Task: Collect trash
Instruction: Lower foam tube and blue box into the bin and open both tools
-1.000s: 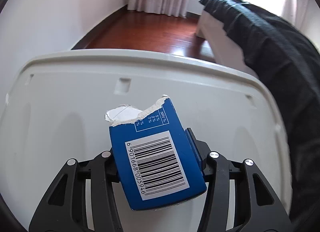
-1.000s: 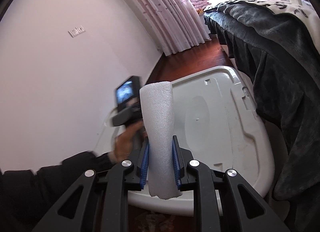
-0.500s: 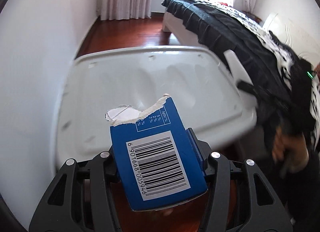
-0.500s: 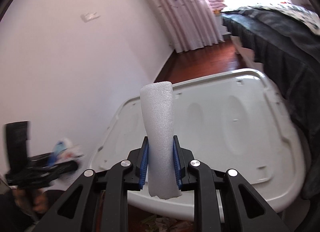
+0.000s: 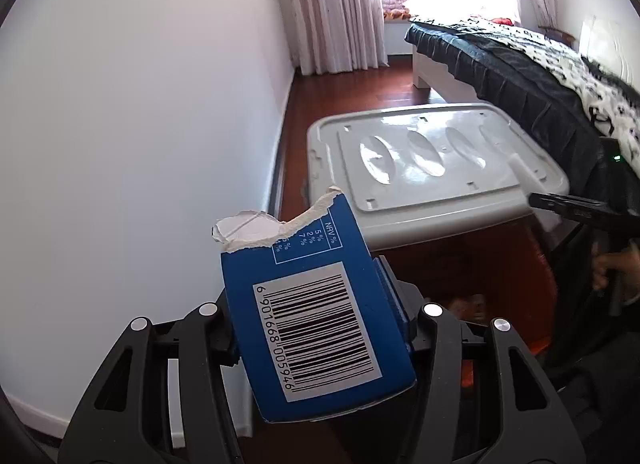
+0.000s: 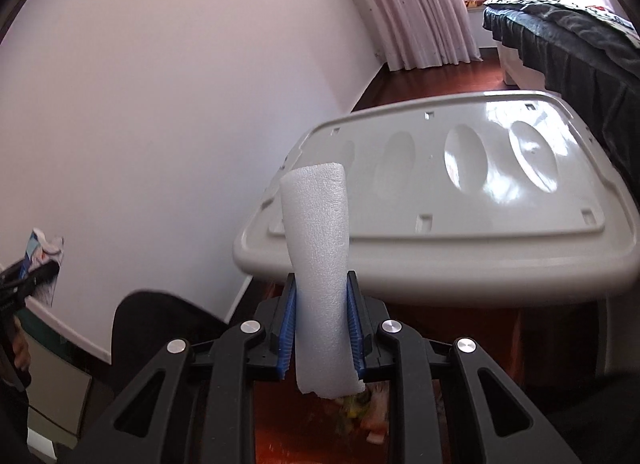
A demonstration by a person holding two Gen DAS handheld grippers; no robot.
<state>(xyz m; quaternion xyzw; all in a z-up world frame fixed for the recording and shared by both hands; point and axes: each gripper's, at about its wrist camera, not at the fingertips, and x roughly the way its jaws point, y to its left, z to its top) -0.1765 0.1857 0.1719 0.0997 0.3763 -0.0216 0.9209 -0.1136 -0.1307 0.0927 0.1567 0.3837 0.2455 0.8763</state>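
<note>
A person carries two pieces of rubbish at once through a bedroom with a red-brown wooden floor [image 5: 344, 91]. The left gripper [image 5: 316, 328] has its jaws part-way apart and pressed on the sides of a torn blue cardboard carton with a white barcode label [image 5: 316, 312], which stands upright with its ripped white edge at the top. The right gripper [image 6: 322, 324] has its jaws nearly together, the blue ribbed pads squeezing a white rolled foam sheet [image 6: 318, 264] that rises upright between them. Beyond both loads lies the grey plastic lid of a storage bin with four oval dimples [image 5: 424, 159], with a dark-covered bed [image 5: 520, 71] to its right and a white wall [image 5: 140, 123] to its left. Low in the right wrist view, scraps of mixed litter [image 6: 360, 412] show on the floor just under the foam, blurred. The step in hand looks like transport: both items are picked up and neither is deposited. No trash container is plainly visible, so the next move likely calls for bringing each gripper over a receptacle and opening the jaws, one load at a time.
</note>
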